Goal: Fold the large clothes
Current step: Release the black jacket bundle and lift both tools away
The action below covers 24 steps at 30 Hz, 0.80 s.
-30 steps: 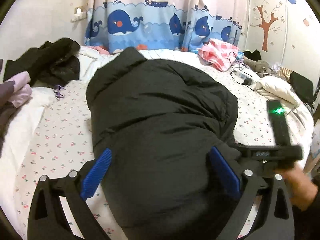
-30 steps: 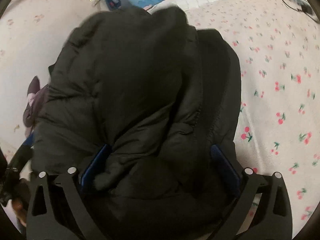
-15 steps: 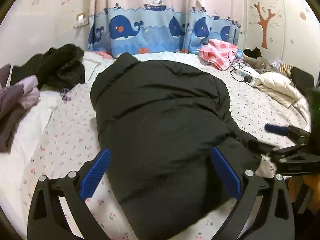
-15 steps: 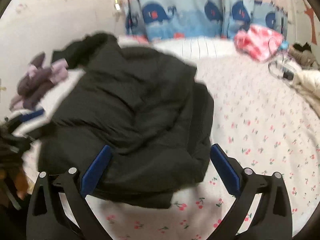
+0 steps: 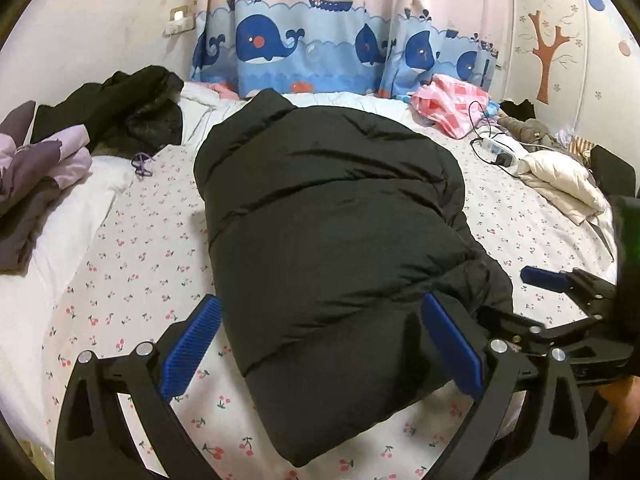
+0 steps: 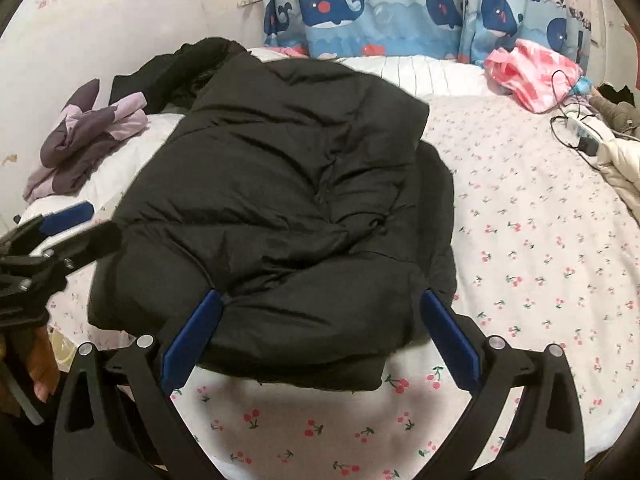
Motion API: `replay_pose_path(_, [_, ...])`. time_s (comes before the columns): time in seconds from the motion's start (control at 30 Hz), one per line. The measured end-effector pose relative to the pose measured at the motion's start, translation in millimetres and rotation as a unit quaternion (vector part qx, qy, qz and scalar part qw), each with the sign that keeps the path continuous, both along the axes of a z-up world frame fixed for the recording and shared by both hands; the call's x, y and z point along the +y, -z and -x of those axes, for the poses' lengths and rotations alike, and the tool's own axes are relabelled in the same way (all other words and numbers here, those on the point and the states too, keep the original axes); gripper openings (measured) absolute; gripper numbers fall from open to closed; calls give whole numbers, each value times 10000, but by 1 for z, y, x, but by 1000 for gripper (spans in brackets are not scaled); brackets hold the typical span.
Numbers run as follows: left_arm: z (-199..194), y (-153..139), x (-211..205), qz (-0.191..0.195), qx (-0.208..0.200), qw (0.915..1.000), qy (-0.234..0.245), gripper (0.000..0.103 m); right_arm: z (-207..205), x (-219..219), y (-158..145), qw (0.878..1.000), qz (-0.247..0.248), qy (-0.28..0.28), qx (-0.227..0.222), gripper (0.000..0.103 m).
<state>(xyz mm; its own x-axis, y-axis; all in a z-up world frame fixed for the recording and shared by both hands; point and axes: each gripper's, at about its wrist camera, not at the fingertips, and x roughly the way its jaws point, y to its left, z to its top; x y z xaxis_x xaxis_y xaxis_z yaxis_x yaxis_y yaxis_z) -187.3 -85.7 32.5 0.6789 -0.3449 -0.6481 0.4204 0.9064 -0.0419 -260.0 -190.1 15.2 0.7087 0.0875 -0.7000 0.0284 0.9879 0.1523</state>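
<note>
The puffy black jacket [image 5: 332, 232] looks soft, light and slippery, best pinched at its 6 o'clock hem; both hand-held grippers, left [image 5: 320, 346] and right [image 6: 318, 342], stand apart, holding nothing.

Jacket underside: the black puffer jacket [image 5: 332, 220] is covering its own folded layers ahead of both tools.
Right gripper [image 5: 568, 300]: frame edge is cutting off its handle.

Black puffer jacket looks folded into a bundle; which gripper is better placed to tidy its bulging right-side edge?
Probably right. The right gripper, open, faces the black puffer jacket at that bulging layered edge; the left gripper, also open, sits at the smoother near end.
</note>
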Motion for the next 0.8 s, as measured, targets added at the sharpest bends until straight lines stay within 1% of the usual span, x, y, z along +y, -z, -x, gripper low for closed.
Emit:
replay_pose_path(0.1, [2, -4, 1, -7, -75, 9999, -87, 96, 9, 5, -10, 10000, -41, 79, -32, 96])
replay_pose_path(0.2, [4, -6, 1, -150, -185, 9995, -223, 96, 6, 6, -17, 9999, -68, 130, -58, 96])
replay_pose_path(0.4, [3, -8, 3, -262, -234, 9987, -361, 96, 5, 10, -22, 9997, 96, 192, -100, 96])
replay_pose_path(0.5, [5, -10, 3, -255, -269, 9985, -405, 96, 4, 10, -22, 9997, 111, 217, -75, 96])
replay_pose_path(0.8, [7, -16, 2, -216, -338, 9984, -401, 96, 8, 17, -33, 9994, 204, 174, -240, 96])
